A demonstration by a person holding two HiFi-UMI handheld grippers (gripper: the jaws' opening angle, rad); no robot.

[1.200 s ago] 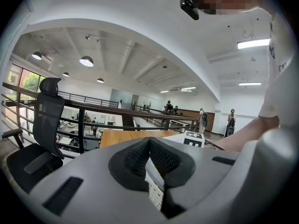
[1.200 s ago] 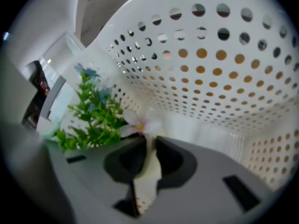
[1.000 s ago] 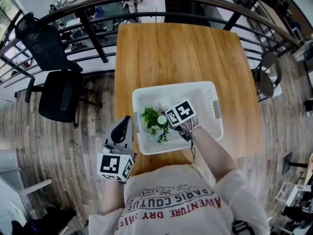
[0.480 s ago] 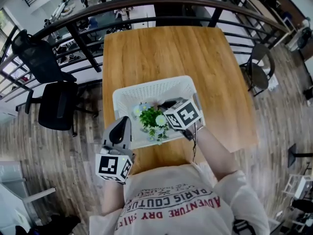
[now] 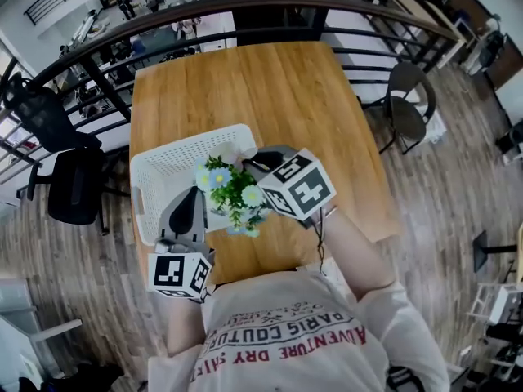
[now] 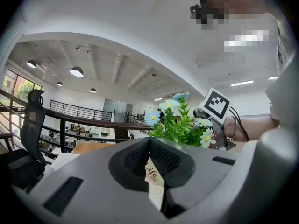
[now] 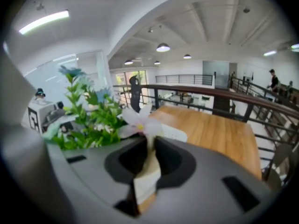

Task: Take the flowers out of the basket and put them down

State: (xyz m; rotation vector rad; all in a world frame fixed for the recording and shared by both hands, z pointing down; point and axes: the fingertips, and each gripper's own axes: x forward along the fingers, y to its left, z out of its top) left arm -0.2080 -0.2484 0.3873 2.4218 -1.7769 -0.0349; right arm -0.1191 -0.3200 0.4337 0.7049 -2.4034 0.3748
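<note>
A bunch of artificial flowers [image 5: 231,193] with green leaves and blue, white and pink blooms hangs above the near right corner of the white slotted basket [image 5: 163,170]. My right gripper [image 5: 248,170] is shut on its stems, and a pink bloom [image 7: 139,121] sticks up just past the jaw tips. In the right gripper view the leaves [image 7: 91,118] spread to the left of my right gripper [image 7: 149,141]. My left gripper [image 5: 189,198] hovers over the basket's near edge, shut and holding nothing. From my left gripper [image 6: 149,141] the flowers [image 6: 180,125] show just behind the jaws.
The basket stands on a wooden table [image 5: 270,88], near its front left corner. A dark railing [image 5: 204,11] curves behind the table. A black office chair [image 5: 57,137] stands to the left and a round chair [image 5: 404,109] to the right.
My right gripper has risen with the flowers, from low inside the basket to above its rim. The left gripper has stayed by the basket's near edge.
</note>
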